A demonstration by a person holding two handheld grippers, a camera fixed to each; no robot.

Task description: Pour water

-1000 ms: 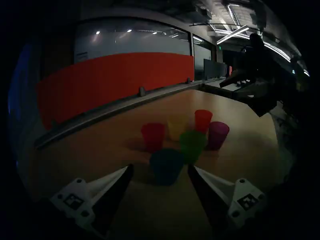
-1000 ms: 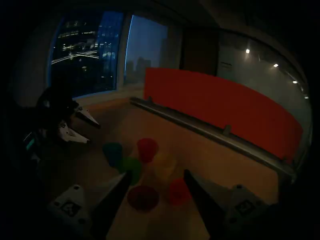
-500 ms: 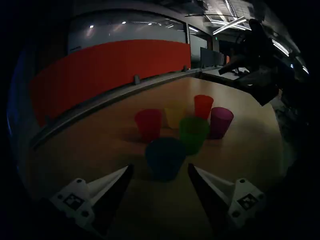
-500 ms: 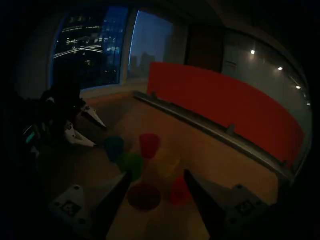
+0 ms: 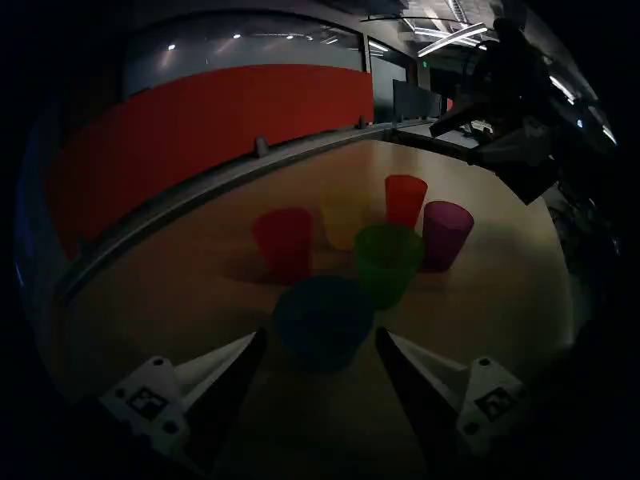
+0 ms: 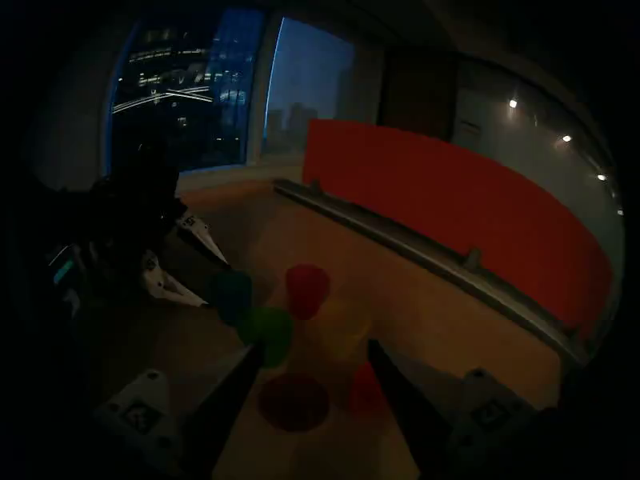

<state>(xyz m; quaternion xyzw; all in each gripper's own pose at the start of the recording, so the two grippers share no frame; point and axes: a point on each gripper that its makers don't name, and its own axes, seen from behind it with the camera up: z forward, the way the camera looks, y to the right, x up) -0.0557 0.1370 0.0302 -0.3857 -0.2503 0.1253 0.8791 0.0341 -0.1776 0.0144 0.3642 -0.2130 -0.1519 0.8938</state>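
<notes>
Six plastic cups stood upright, mouths up, clustered mid-frame on the desk (image 5: pixel 496 304) in the left gripper view: red cup (image 5: pixel 284 240), blue cup (image 5: pixel 324 320), yellow cup (image 5: pixel 346 216), green cup (image 5: pixel 388 260), orange cup (image 5: pixel 404 198), purple cup (image 5: pixel 446 232). It was too dim to tell their contents. The left claw (image 5: pixel 320 334) was spread wide and held nothing, with the blue cup between its tips. In the right gripper view, the right claw (image 6: pixel 314 346) was likewise spread and empty.
</notes>
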